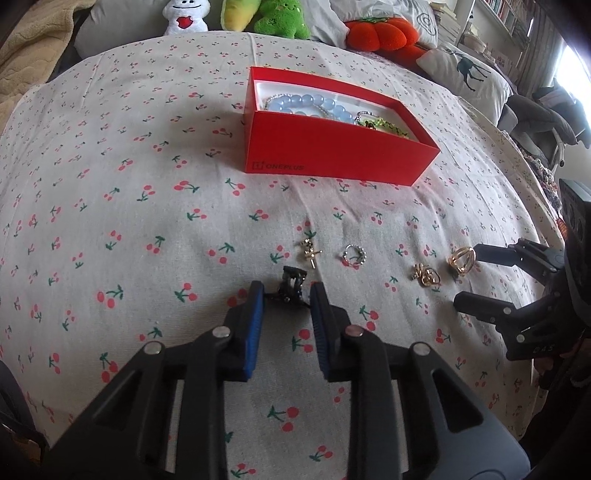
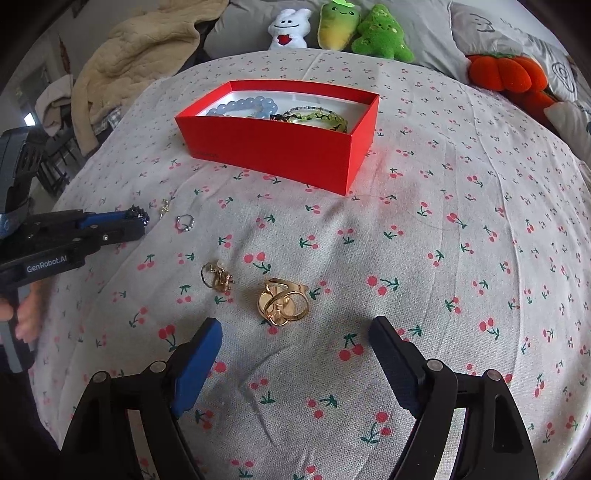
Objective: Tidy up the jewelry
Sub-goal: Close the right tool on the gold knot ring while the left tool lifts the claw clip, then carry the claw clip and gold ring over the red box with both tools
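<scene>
A red box [image 1: 332, 155] [image 2: 280, 147] on the cherry-print cloth holds a blue bead bracelet [image 1: 306, 105] [image 2: 243, 107] and a green bead bracelet [image 1: 384, 125] [image 2: 317, 116]. My left gripper [image 1: 287, 293] [image 2: 138, 221] has its jaws around a small black piece [image 1: 291, 286] at their tips; contact is unclear. A small gold piece [image 1: 310, 251], a silver bead ring [image 1: 354, 254] [image 2: 184, 222], a knotted gold ring [image 1: 424, 277] [image 2: 218, 278] and a large gold ring [image 1: 461, 260] [image 2: 282, 301] lie in a row. My right gripper [image 2: 295, 332] [image 1: 469, 273] is open just before the large gold ring.
Plush toys [image 2: 332, 26] and an orange plush pumpkin [image 2: 506, 70] [image 1: 380, 33] line the far edge with grey pillows [image 1: 461, 70]. A beige blanket [image 2: 140, 55] lies at far left. Bare cloth [image 2: 461, 258] stretches right of the rings.
</scene>
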Demonstrator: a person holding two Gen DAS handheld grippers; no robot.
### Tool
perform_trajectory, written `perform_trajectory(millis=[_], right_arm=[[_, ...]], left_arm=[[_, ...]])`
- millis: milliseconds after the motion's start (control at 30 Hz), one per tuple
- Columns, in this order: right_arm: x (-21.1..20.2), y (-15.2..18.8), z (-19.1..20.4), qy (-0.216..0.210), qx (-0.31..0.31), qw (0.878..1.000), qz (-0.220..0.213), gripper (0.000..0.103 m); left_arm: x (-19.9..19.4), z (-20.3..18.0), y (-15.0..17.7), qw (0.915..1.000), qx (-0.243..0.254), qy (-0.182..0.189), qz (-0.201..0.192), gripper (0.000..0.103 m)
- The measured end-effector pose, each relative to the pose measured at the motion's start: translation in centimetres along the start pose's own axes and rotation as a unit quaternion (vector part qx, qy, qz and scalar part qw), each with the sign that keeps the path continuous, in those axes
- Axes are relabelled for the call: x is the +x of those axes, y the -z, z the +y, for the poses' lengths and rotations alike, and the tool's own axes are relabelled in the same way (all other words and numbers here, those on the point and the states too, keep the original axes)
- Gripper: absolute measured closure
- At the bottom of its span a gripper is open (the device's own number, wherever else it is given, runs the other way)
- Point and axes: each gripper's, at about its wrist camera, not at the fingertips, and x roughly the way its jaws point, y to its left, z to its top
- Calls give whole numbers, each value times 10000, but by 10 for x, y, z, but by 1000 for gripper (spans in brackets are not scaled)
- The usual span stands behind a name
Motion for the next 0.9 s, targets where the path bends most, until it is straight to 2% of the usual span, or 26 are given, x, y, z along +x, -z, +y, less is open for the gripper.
perform_trajectory(millis=[133,233,400,600,900], right_arm=[[2,-4,2,-16,-21,10000,-15,32],[3,-9,2,-8,7,10000,-27,44],[5,-14,5,-143,48,9999,36,76],[2,-20,5,-106,191,9997,93,76],[-29,-56,0,16,437,9984,-369,76]], left_arm=[[-1,1,-1,10000,-43,-16,57,76],[-2,1,-1,9999,-89,-40,83,76],[-8,2,-2,9998,-165,-35,98,76],[-19,3,-7,9997,-226,-44,-15,76],[-35,5,-33,9987,-391,24,-312,76]])
